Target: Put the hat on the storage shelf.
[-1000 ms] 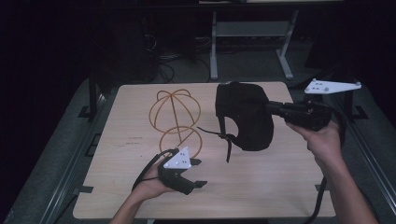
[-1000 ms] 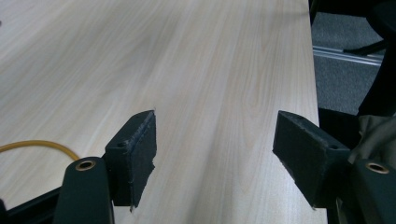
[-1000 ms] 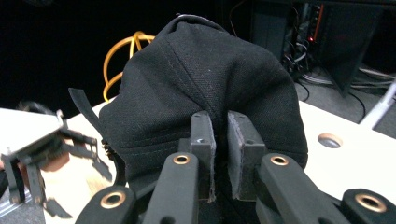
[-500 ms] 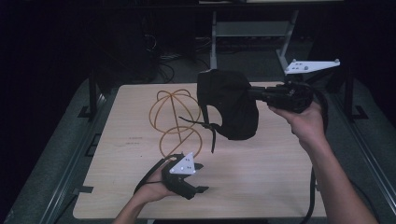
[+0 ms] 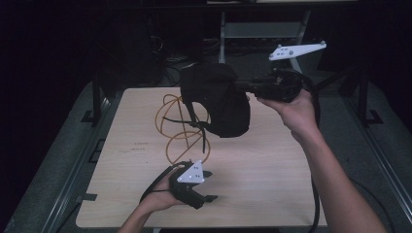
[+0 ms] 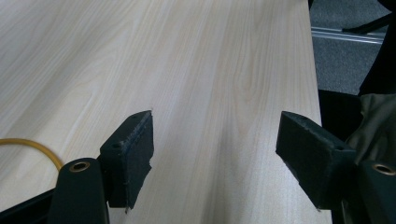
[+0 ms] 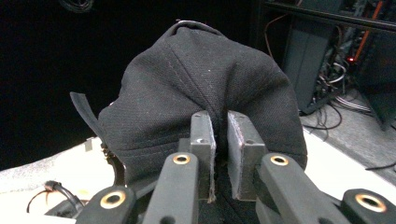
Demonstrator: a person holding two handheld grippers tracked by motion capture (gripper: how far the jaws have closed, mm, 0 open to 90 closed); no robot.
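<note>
Hanging in the air above the far middle of the desk (image 5: 272,184), a black cap (image 5: 218,99) of coarse woven cloth bulges into a rounded, slightly slumped dome, its seams running up to the crown in the right gripper view, where the same cap (image 7: 201,88) shows a fine twill grain and a narrow strap sticking out at one side. The right tool (image 7: 219,140) pinches a fold of that fabric, its two flat dark pads nearly pressed together with only the cloth between them; in the high view the right tool (image 5: 250,90) reaches in from the right, held by the right hand (image 5: 291,109), with a pale three-cornered plate above it. A thin black strap dangles from the cap's lower edge. Beneath and behind the cap stands a hat stand (image 5: 182,128) of thin orange-yellow wire bent into round loops, resting on the desk; whether the cap touches it is hard to tell. The desk is a pale, smooth wood-grain board with rounded corners. Near its front edge the left tool (image 5: 206,194), gripped by the left hand (image 5: 155,204), lies low over the wood; in the left gripper view the left tool (image 6: 215,144) has its blocky, rough-edged pads spread wide apart with bare board between them and a curve of yellow wire at the left edge.
</note>
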